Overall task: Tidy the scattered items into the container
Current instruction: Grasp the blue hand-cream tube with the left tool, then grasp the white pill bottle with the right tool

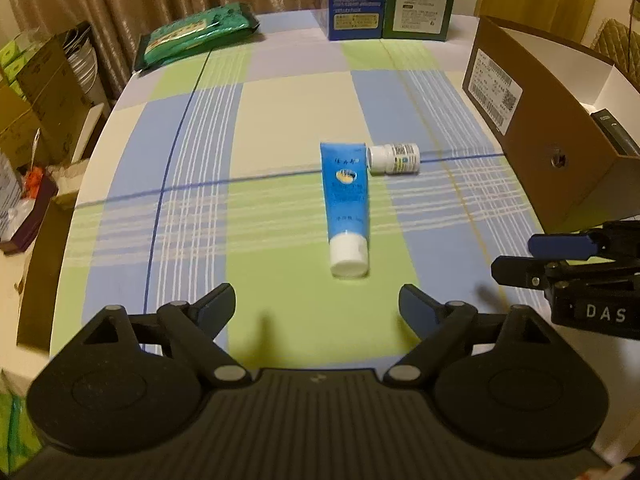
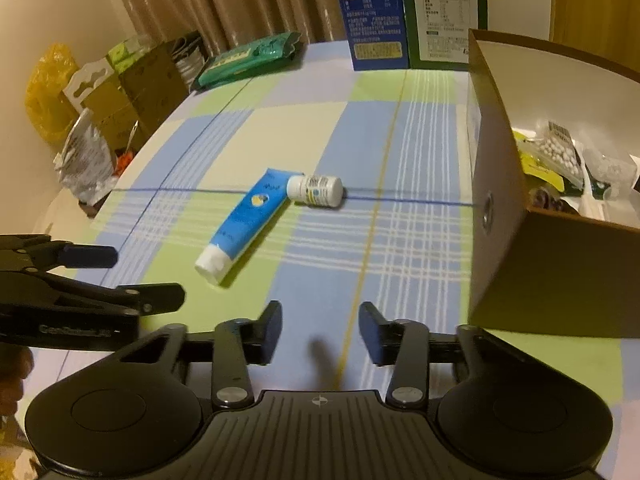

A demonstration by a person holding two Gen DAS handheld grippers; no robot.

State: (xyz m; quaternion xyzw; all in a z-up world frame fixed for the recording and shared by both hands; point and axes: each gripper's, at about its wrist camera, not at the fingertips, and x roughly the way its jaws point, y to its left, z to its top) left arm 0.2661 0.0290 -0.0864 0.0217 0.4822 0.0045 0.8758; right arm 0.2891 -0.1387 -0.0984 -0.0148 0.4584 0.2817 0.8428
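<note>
A blue tube (image 1: 346, 200) with a white cap lies on the checked tablecloth, cap towards me. A small white pill bottle (image 1: 394, 159) lies on its side, touching the tube's flat end. My left gripper (image 1: 316, 300) is open and empty, just short of the cap. My right gripper (image 2: 320, 320) has a narrower, empty gap, nearer than the tube (image 2: 248, 216) and bottle (image 2: 316, 191). Each gripper shows in the other's view: the right gripper (image 1: 516, 256) at the right edge, the left gripper (image 2: 148, 276) at the left edge. The brown cardboard box (image 2: 540, 260) stands on the right.
Several packets (image 2: 560, 156) lie inside the box (image 1: 560, 160). A green packet (image 1: 196, 36) lies at the table's far left. A blue carton (image 1: 354, 0) and a green carton (image 1: 420, 0) stand at the far edge. Cardboard boxes (image 1: 40, 92) are stacked beyond the left edge.
</note>
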